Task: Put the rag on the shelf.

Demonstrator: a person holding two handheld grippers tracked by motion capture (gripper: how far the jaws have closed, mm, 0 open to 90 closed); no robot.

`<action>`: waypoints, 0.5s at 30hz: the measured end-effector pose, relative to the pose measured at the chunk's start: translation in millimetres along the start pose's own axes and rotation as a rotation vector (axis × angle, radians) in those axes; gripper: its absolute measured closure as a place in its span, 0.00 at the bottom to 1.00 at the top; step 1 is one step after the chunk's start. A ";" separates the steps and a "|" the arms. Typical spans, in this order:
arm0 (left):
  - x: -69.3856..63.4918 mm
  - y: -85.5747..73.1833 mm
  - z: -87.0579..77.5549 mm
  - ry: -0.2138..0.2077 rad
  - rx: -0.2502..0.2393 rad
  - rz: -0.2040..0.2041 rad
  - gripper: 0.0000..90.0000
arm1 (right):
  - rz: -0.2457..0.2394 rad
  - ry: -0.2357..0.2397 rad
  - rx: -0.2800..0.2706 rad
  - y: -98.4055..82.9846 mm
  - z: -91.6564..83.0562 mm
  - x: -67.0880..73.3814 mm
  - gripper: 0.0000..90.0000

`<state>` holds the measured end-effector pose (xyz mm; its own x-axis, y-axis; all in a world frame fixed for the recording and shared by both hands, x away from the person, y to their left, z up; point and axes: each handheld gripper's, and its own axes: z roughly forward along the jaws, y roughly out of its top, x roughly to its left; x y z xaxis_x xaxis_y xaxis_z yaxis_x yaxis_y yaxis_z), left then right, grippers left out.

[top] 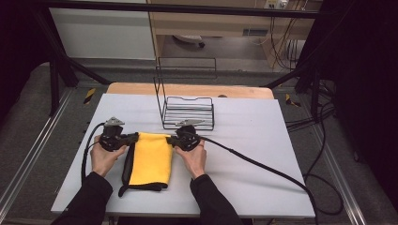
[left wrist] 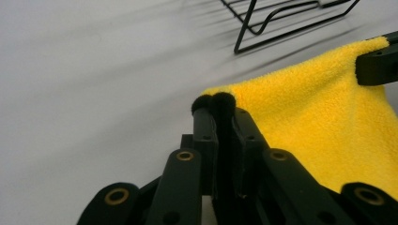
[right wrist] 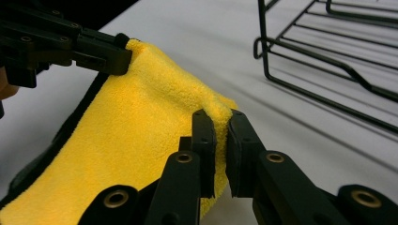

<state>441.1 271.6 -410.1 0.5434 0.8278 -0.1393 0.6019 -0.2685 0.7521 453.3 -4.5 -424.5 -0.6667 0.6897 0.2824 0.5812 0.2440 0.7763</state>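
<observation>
While the yellow cloth (top: 150, 158) lies between them, left gripper (top: 133, 138) and right gripper (top: 169, 139) each pinch a far corner.

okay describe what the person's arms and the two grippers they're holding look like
Both arms wear dark long sleeves, hands bare. Each hand-held gripper, left and right, is black with a grey three-cornered plate on top and a thick black cable trailing off. Up close, the jaws are flat black bars on linkage arms with brass-coloured pivot rings.

Black wire rack (top: 188, 114) sat on the white table (top: 263, 140) just beyond both jaws, empty, with a wooden board (top: 141, 89) past it at the table's far edge.
</observation>
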 end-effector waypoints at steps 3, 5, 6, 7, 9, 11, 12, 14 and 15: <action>-3.2 -0.7 -14.0 -0.005 -0.048 0.004 0.91 | -0.010 0.017 -0.032 3.3 -8.1 5.6 0.93; -4.5 0.1 -22.0 -0.008 -0.075 0.010 0.91 | -0.019 0.027 -0.054 5.5 -13.3 8.9 0.93; -5.4 0.7 -25.0 -0.009 -0.086 0.010 0.91 | -0.028 0.033 -0.065 6.5 -15.6 10.0 0.93; -6.1 1.2 -27.6 -0.011 -0.091 0.018 0.91 | -0.030 0.038 -0.072 7.3 -18.0 11.5 0.93; -9.0 1.6 -31.2 -0.013 -0.107 0.021 0.91 | -0.049 0.040 -0.085 8.8 -22.6 13.5 0.93; -10.6 2.2 -34.9 -0.014 -0.116 0.029 0.91 | -0.058 0.041 -0.096 10.2 -27.4 16.3 0.93; -11.3 2.7 -37.0 -0.012 -0.125 0.029 0.91 | -0.065 0.044 -0.108 10.9 -29.4 17.3 0.93; -12.9 3.4 -41.9 -0.014 -0.142 0.032 0.91 | -0.072 0.047 -0.124 12.6 -33.3 19.5 0.93; -13.4 3.9 -44.7 -0.010 -0.148 0.044 0.91 | -0.079 0.047 -0.135 13.6 -34.8 20.1 0.93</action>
<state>410.0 281.5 -376.5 0.5738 0.8115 -0.1105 0.4850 -0.2280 0.8443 431.5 -11.1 -388.7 -0.7308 0.6385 0.2414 0.4605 0.2002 0.8648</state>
